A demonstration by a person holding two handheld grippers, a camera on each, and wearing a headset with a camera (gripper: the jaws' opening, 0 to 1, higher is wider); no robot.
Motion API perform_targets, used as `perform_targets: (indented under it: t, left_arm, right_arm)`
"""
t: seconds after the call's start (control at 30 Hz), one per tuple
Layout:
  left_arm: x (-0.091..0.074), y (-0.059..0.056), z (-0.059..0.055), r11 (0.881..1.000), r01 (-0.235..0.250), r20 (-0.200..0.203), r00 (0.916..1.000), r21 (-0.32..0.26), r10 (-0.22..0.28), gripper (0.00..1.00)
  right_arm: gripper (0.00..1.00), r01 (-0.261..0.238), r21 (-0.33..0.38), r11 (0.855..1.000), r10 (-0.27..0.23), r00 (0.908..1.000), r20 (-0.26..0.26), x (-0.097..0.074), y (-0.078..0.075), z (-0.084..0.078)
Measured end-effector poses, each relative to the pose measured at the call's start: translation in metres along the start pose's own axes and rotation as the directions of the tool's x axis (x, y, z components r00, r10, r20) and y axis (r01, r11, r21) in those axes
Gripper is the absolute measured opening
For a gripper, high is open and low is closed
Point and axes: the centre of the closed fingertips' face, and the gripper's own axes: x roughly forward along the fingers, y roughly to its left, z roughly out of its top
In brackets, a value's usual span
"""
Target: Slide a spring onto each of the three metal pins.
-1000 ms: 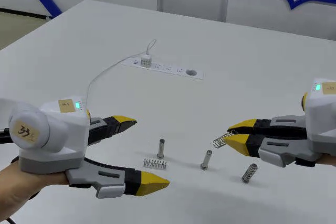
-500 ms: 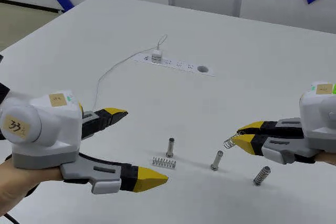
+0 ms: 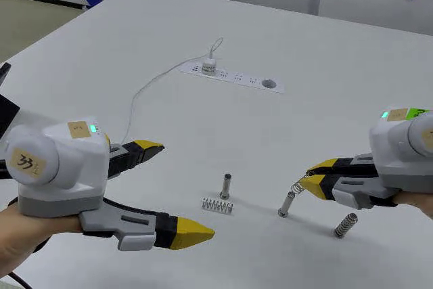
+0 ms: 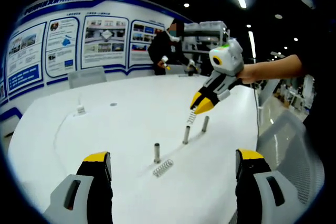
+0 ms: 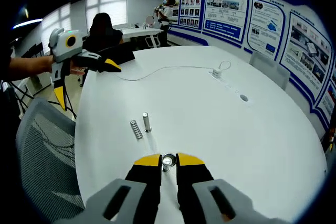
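The left hand-held gripper (image 3: 174,191) hangs over the near-left part of the white desk (image 3: 325,86), its yellow-tipped jaws wide apart and empty. The right hand-held gripper (image 3: 311,176) reaches in from the right with its jaws drawn together on one end of a held spring (image 3: 296,186). This spring droops from the tips toward the top of the middle pin (image 3: 287,205). Spring and pin top are very close, but whether they touch cannot be told. In the right gripper view the held spring shows end-on as a small ring between the two yellow tips. The left pin (image 3: 226,186) stands upright, with a loose spring (image 3: 217,205) lying flat on the desk just beside its foot, on the near side. To the right of the middle pin a third spring (image 3: 346,225) stands tilted on the desk; whether a pin is inside it cannot be told. Farther back lies a white power strip (image 3: 237,77) with a plug (image 3: 209,67) in it, and a thin white cable (image 3: 145,93) curves from there toward the left hand-held gripper
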Motion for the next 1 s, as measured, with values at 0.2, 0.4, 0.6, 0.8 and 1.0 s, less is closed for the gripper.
perform_targets:
  t: [0.2, 0.4, 0.6, 0.8, 1.0]
  left_arm:
    - [-0.003, -0.002, 0.003, 0.999, 0.017, 0.023, 0.9996, -0.038, -0.016, 1.00]
    - [0.000, -0.002, 0.000, 0.999, 0.020, 0.002, 0.9998, -0.031, -0.020, 1.00]
    - [0.001, -0.004, 0.000, 0.999, 0.028, 0.000, 0.9996, -0.027, -0.028, 1.00]
    - [-0.001, -0.002, 0.001, 0.999, 0.024, 0.001, 0.9997, -0.032, -0.024, 1.00]
    - [-0.001, 0.000, -0.002, 0.999, 0.021, -0.005, 0.9998, -0.036, -0.021, 1.00]
  right_arm:
    - [0.11, -0.014, 0.000, 1.000, 0.014, 0.9998, -0.014, 0.007, 0.001, -0.003]
    - [0.11, -0.021, -0.022, 1.000, 0.020, 0.9989, -0.043, 0.012, 0.001, -0.007]
    - [0.11, -0.032, -0.052, 0.998, 0.028, 0.9968, -0.075, 0.020, 0.002, -0.010]
    - [0.11, -0.039, -0.063, 0.997, 0.033, 0.9953, -0.091, 0.026, 0.001, -0.011]
    - [0.11, -0.047, -0.065, 0.997, 0.039, 0.9927, -0.114, 0.030, 0.004, -0.015]
